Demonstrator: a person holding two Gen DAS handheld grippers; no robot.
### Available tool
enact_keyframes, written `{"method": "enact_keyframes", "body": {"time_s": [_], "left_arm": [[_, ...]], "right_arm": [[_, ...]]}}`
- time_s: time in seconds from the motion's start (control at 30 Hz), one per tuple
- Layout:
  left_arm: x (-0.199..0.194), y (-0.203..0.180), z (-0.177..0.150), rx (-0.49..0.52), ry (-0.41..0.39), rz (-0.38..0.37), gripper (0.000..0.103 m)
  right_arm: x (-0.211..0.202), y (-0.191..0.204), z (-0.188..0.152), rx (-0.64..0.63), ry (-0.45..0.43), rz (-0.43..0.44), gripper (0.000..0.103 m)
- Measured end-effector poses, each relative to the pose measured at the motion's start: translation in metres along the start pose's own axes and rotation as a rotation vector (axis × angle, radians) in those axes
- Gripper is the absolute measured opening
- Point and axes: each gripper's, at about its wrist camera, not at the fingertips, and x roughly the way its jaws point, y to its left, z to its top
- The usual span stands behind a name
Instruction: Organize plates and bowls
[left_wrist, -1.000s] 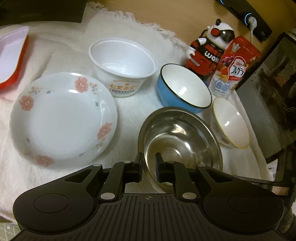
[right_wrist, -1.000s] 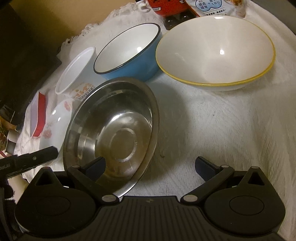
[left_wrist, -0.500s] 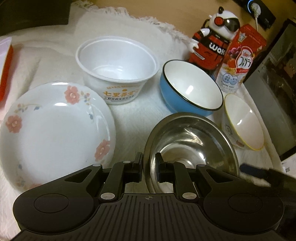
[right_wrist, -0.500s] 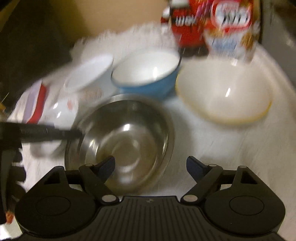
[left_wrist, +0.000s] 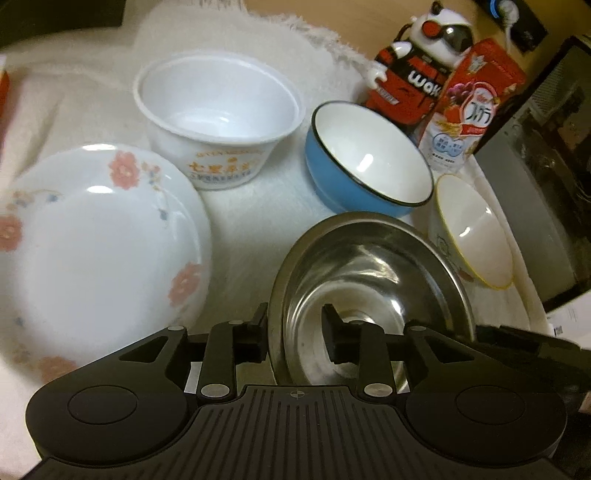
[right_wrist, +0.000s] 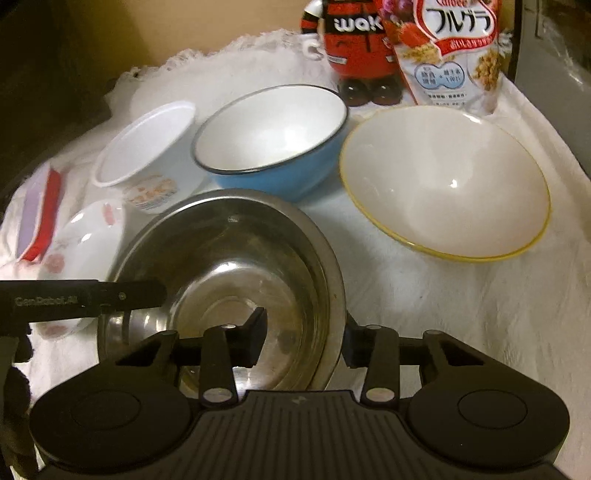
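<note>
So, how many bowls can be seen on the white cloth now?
4: a steel bowl nearest the grippers, a blue enamel bowl behind it, a white plastic bowl further left, and a yellow-rimmed white bowl at right. Others may be hidden.

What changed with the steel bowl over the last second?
Handover: the left tool, pinched on the steel bowl rim before, is opening, rim between its fingers. The right tool, wide open before, is closing across the opposite rim. Other bowls and the plate stayed put.

Dim warm light, slight blur, fisheye bending, dark corners.
</note>
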Motion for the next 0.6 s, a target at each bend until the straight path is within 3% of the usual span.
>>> {"method": "enact_keyframes", "body": {"time_s": [0.27, 0.4, 0.6], "left_arm": [[-0.077, 0.061, 0.001, -0.127, -0.155, 0.0, 0.034], [-0.091, 0.099, 0.004, -0.158, -0.191, 0.082, 0.034], [-0.088, 0.141, 0.007, -0.179, -0.195, 0.175, 0.034]], "right_arm": [[-0.03, 0.057, 0.02, -0.059, -0.075, 0.127, 0.042], [-0.014, 0.106, 0.028, -0.147, -0.071, 0.169, 0.042], [0.031, 0.168, 0.031, -0.264, 0.004, 0.157, 0.042]]}}
